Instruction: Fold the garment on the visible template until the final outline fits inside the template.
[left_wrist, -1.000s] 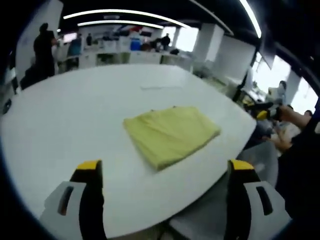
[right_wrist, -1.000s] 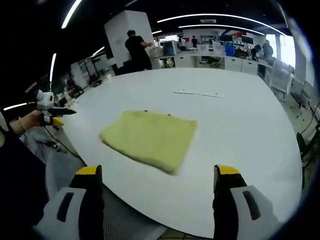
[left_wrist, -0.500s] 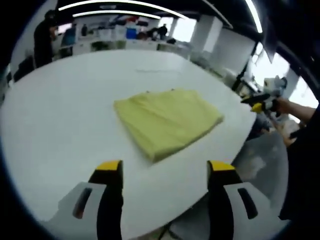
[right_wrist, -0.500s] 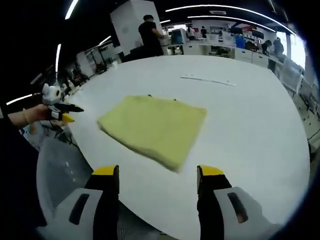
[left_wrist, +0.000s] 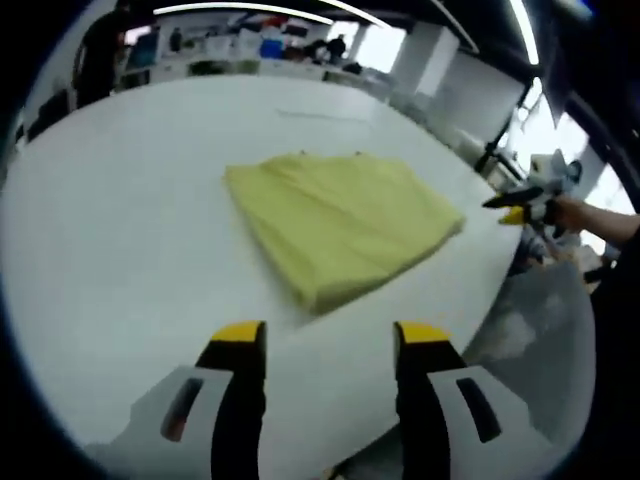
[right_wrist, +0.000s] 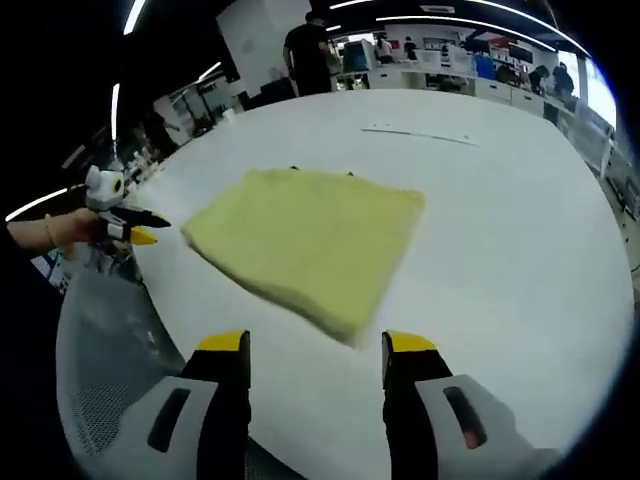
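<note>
Yellow garment (left_wrist: 343, 228), folded into a flat, roughly rectangular pad, lies on a large white table (left_wrist: 120, 220), apart from both tools. In the left gripper view the left gripper (left_wrist: 326, 345) hangs over the near table edge with its 2 yellow-tipped jaws set a moderate gap apart and nothing between them; the garment sits just beyond them, one corner pointing back at the jaws. The right gripper (left_wrist: 512, 206) shows at the right of that view, held in a hand off the table edge, its jaws looking close together. In the right gripper view the garment (right_wrist: 305, 240) again lies ahead of the empty, parted jaws of the right gripper (right_wrist: 314, 352), while the left gripper (right_wrist: 135, 228) shows at the left. A person (right_wrist: 309, 55) stands beyond the table's far side.
</note>
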